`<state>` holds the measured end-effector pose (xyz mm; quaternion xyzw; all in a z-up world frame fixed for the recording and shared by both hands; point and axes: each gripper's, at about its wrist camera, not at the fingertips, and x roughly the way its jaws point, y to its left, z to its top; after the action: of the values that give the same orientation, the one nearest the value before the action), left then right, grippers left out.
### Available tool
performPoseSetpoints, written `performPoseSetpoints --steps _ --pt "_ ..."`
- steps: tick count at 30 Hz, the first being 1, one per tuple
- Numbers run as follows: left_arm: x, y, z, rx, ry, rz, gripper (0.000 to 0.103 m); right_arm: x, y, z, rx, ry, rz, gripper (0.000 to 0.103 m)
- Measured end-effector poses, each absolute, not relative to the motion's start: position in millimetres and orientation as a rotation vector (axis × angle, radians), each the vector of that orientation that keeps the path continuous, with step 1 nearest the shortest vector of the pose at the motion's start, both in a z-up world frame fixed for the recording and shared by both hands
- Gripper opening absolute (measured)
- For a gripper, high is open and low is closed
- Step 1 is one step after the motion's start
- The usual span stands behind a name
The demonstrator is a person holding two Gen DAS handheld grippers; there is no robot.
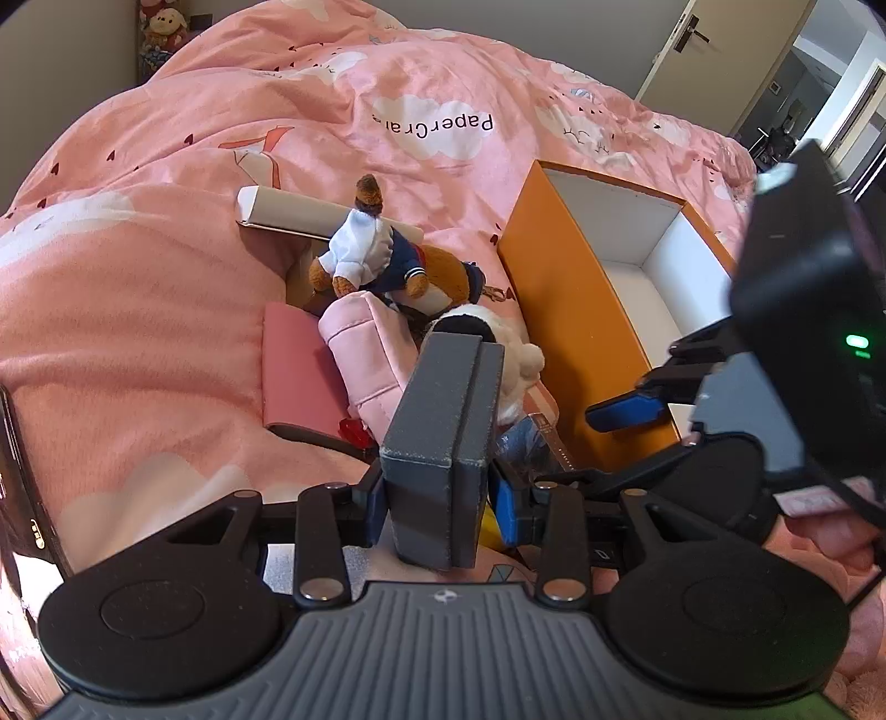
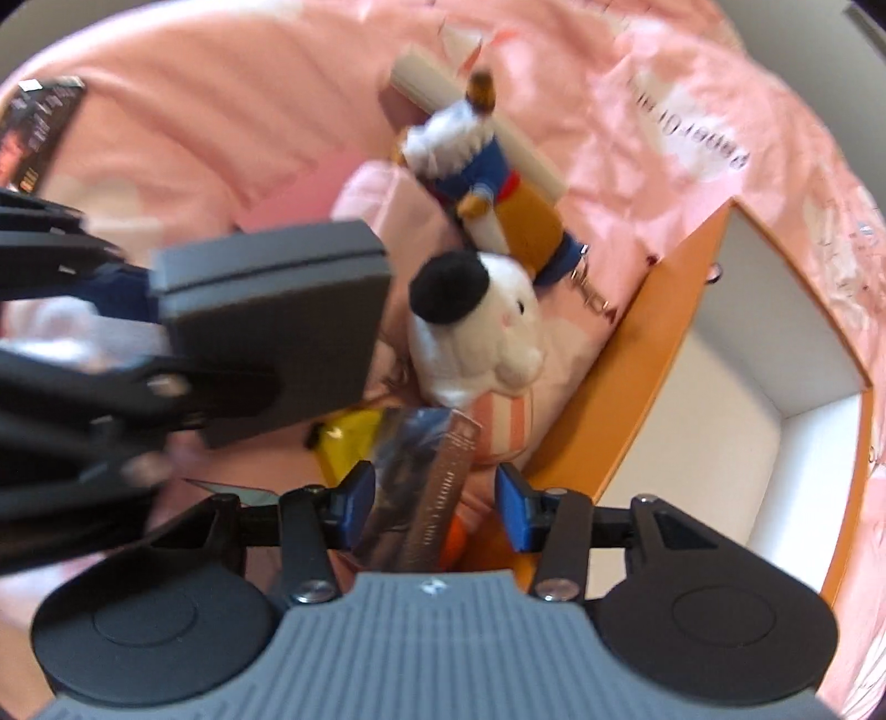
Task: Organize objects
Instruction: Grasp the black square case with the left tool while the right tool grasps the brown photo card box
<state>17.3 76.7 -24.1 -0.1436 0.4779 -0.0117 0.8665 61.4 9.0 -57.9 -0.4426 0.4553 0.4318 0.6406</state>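
Gripping the grey case [image 1: 443, 443] firmly in the left gripper [image 1: 443, 501], carrying it toward the orange box [image 1: 565, 310], right gripper [image 2: 434, 507] parted around the book [image 2: 426, 487], not clamping.

A rumpled pink duvet [image 1: 166, 310] covers the bed. Beyond it, a pale door [image 1: 714, 50] stands open beside grey walls.

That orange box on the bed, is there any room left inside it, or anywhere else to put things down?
The orange box shows only a bare white floor, so it has room. The pink quilt left of the pile is also bare. It is crowded between them: the bear in the sailor outfit, white plush and pink cushion lie packed together.
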Motion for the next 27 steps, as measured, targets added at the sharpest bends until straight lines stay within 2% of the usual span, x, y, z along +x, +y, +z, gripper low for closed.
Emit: performPoseSetpoints --steps 7,11,15,16,22,27 --pt "15.7 87.1 -27.2 -0.353 0.987 -0.035 0.043 65.6 26.2 -77.4 -1.123 1.098 0.998 0.05" --pt "14.8 88.8 -27.8 -0.364 0.982 -0.038 0.043 64.0 36.8 -87.5 -1.213 1.096 1.005 0.063" --pt "14.2 90.1 -28.7 -0.381 0.982 -0.037 0.043 56.8 41.1 -96.9 -1.307 1.069 1.024 0.066" --pt "14.0 90.5 -28.8 -0.385 0.981 -0.037 0.043 54.2 40.4 -97.2 -1.321 1.06 1.034 0.06" --pt "13.6 93.6 -29.9 -0.41 0.98 -0.032 0.043 60.7 28.5 -81.9 -1.163 1.092 1.053 0.039" --pt "13.8 91.6 -30.2 -0.406 0.981 -0.027 0.043 75.8 10.3 -72.6 -0.916 1.252 1.11 0.03"
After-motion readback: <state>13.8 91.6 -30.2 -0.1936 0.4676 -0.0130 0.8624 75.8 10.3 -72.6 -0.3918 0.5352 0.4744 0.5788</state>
